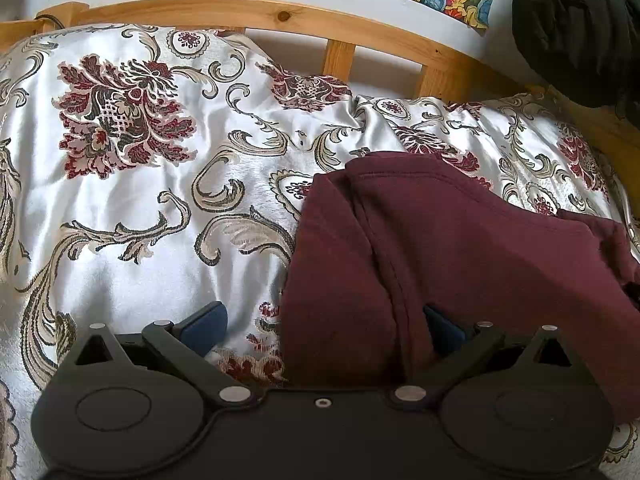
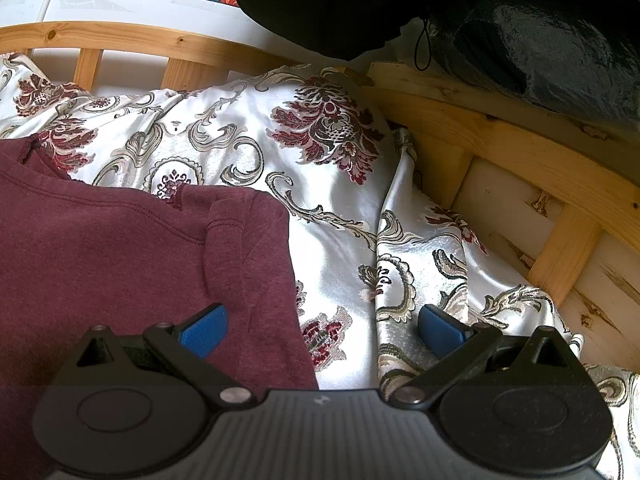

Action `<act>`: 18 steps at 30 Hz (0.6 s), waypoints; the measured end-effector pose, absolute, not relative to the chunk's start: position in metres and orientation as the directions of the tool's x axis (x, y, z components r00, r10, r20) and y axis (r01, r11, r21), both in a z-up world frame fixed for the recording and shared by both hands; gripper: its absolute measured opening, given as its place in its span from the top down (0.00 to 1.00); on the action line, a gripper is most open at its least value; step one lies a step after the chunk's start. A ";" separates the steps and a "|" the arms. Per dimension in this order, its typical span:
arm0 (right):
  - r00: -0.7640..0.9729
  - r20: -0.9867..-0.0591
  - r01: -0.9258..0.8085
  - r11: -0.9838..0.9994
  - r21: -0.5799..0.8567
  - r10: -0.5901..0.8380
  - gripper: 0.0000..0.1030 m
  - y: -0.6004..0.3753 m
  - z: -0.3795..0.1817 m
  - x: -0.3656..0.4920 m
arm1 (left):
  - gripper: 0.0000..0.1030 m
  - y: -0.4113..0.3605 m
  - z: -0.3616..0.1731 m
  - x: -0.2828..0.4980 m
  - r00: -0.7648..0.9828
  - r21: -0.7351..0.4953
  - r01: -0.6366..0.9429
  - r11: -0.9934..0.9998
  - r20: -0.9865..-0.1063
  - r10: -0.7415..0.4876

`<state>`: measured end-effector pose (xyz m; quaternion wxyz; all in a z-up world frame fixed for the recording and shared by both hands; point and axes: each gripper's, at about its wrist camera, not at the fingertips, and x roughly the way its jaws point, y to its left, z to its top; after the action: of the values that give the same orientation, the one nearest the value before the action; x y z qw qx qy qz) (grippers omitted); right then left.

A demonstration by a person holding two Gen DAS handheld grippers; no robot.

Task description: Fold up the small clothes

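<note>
Both sets of jaws stood wide and held nothing: my left gripper (image 1: 324,320) straddled the near left edge of the maroon garment (image 1: 460,248), one blue pad on the bedspread and the other over the cloth, while my right gripper (image 2: 320,326) straddled its right edge, which I judged a setup for pinching both sides to start a fold. That soft, matte knit, with stitched hems, lay rumpled on the glossy, floral-scrolled satin bedspread (image 1: 132,208), and beyond ran the slatted pine bed frame (image 2: 520,156).
</note>
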<state>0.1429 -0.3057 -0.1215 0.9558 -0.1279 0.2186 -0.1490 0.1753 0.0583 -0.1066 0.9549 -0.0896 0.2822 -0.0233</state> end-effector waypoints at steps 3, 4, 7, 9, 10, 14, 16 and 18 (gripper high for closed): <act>0.860 -0.380 0.229 0.923 -0.310 -0.341 0.00 -0.305 -0.122 0.143 | 0.01 0.058 -0.107 0.175 0.839 -0.181 -0.007 0.984 -0.536 -0.092; 0.860 -0.380 0.229 0.923 -0.310 -0.341 0.00 -0.305 -0.121 0.143 | 0.01 0.059 -0.106 0.175 0.839 -0.180 -0.008 0.984 -0.537 -0.092; 0.860 -0.380 0.229 0.923 -0.309 -0.341 0.00 -0.305 -0.121 0.143 | 0.01 0.057 -0.096 0.168 0.848 -0.152 -0.017 0.988 -0.526 -0.066; 0.860 -0.380 0.229 0.924 -0.307 -0.339 0.00 -0.305 -0.121 0.142 | 0.01 0.050 -0.081 0.146 0.909 -0.104 -0.060 0.993 -0.417 0.012; 0.860 -0.381 0.228 0.924 -0.306 -0.339 0.00 -0.306 -0.122 0.143 | 0.01 0.047 -0.075 0.136 0.933 -0.090 -0.058 0.994 -0.358 0.022; 0.859 -0.383 0.228 0.924 -0.307 -0.339 0.00 -0.306 -0.121 0.143 | 0.01 0.035 -0.057 0.134 0.918 -0.100 0.104 0.990 -0.374 -0.134; 0.858 -0.384 0.228 0.924 -0.308 -0.340 0.00 -0.306 -0.122 0.144 | 0.05 0.029 -0.058 0.144 0.873 -0.131 0.155 0.979 -0.445 -0.197; 0.858 -0.385 0.228 0.924 -0.307 -0.339 0.00 -0.306 -0.121 0.144 | 0.15 0.025 -0.060 0.153 0.843 -0.162 0.164 0.973 -0.490 -0.223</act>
<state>0.1437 -0.3057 -0.1214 0.9556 -0.1265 0.2208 -0.1483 0.1528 0.0249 -0.0603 0.9582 -0.0570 0.2615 -0.1010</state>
